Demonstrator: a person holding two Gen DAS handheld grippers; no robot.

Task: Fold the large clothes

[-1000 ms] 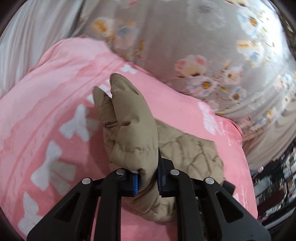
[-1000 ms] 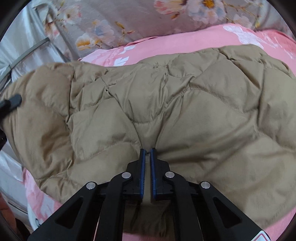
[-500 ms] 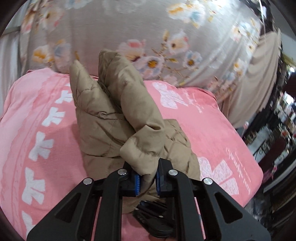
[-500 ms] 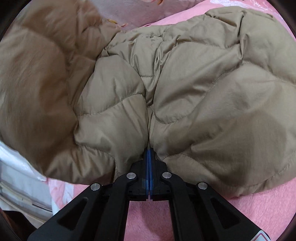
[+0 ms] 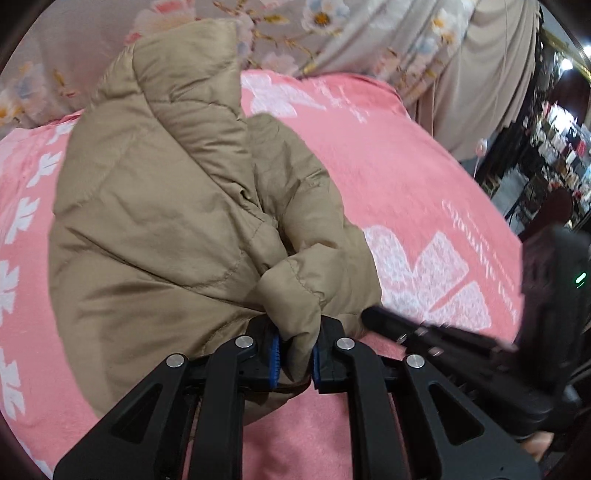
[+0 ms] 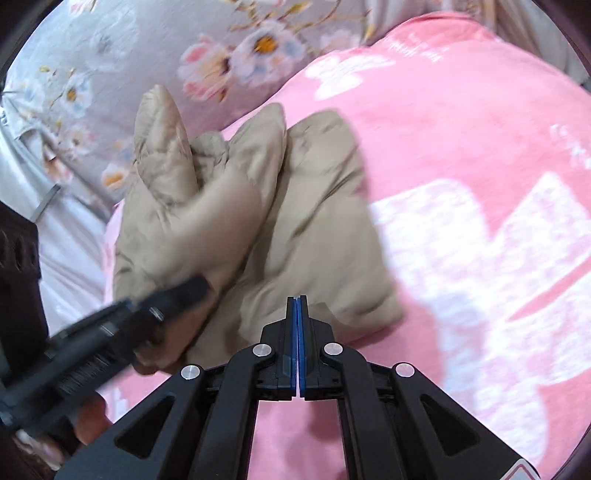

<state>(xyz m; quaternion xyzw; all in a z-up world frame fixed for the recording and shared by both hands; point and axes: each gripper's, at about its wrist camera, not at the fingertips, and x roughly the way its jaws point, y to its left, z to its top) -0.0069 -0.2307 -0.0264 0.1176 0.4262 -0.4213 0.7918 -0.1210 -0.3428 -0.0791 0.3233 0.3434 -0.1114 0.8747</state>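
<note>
A tan quilted puffer jacket point(image 5: 159, 221) lies bunched on a pink blanket point(image 5: 406, 177). My left gripper point(image 5: 294, 360) is shut on a thick fold of the jacket at its near edge. In the right wrist view the jacket point(image 6: 295, 206) sits crumpled ahead and to the left. My right gripper point(image 6: 297, 332) is shut with its pads pressed together, just off the jacket's near edge, with no cloth visibly between them. The left gripper point(image 6: 184, 291) shows blurred at the left of that view, against the jacket. The right gripper's body point(image 5: 443, 343) shows at the right of the left wrist view.
The pink blanket point(image 6: 461, 184) with white bow prints covers the bed. A grey floral sheet point(image 5: 332, 26) lies behind it. A beige curtain point(image 5: 491, 74) and dark cluttered shelves point(image 5: 554, 147) stand at the far right. White cloth point(image 6: 62, 240) lies at the bed's left.
My right gripper has let go of the jacket and pulled back, so the jacket now lies ahead of it. My left gripper has swung right, still holding the fold.
</note>
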